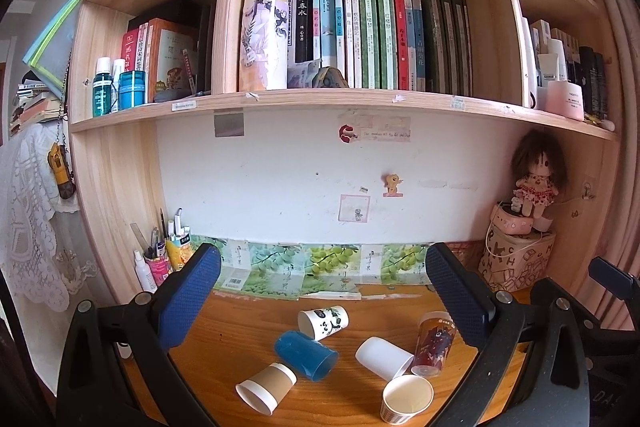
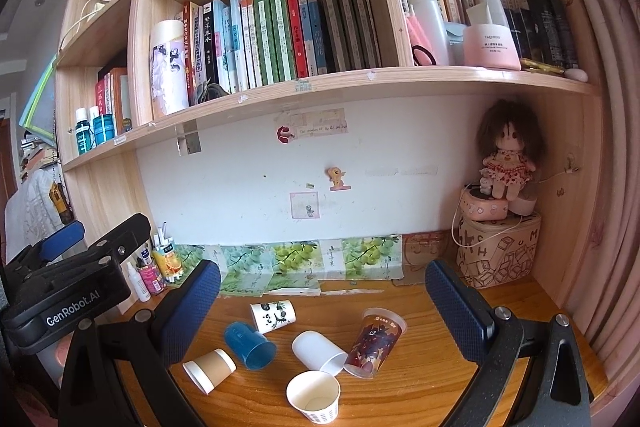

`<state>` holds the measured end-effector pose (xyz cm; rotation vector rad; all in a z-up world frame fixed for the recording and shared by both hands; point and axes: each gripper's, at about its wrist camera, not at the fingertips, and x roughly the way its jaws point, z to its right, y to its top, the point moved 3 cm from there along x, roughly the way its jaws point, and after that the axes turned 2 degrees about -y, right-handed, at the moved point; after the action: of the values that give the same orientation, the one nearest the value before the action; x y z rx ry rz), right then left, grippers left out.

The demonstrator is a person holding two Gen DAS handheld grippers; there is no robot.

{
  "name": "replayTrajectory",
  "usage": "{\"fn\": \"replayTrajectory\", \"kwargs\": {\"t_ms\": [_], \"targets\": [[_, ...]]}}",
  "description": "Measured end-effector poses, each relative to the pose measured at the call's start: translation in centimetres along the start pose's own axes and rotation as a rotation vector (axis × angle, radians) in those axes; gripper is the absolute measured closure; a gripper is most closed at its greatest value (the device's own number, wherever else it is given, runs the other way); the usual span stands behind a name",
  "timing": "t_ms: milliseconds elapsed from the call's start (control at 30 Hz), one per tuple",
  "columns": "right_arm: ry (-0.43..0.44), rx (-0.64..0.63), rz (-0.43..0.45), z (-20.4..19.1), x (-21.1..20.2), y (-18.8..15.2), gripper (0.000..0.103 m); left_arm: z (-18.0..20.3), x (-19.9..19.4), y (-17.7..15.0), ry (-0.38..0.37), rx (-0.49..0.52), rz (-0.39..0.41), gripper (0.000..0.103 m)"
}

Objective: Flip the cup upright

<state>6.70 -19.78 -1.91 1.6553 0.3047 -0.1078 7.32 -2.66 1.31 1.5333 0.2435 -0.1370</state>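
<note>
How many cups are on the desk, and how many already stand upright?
6 cups, one upright: the front paper cup. On their sides: brown-sleeved cup at left, blue cup, panda cup behind, white cup, printed clear cup at right. None seems hidden.

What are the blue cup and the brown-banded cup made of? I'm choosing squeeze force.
Blue cup: probably plastic; translucent, glossy wall, light shows through. Brown-banded cup: likely paper; matte brown sleeve, white rolled rim, so it would crush more easily.
</note>
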Motion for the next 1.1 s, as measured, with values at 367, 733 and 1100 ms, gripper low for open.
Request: {"fn": "replayTrajectory", "kwargs": {"t_ms": [367, 733, 1100], "targets": [[0.003, -0.006, -0.005, 0.4, 1.1, 0.2, 0.000, 0.7, 1.2, 0.0, -0.008, -0.001, -0.009, 0.001], [0.026, -0.011, -0.030, 0.7, 2.7, 0.5, 0.000, 1.1, 2.6, -0.1, -0.004, -0.011, -0.035, 0.001], [0.064, -0.016, -0.063, 1.0, 4.7, 0.7, 0.000, 1.2, 3.9, -0.5, 0.028, -0.028, -0.059, 0.001]]}}
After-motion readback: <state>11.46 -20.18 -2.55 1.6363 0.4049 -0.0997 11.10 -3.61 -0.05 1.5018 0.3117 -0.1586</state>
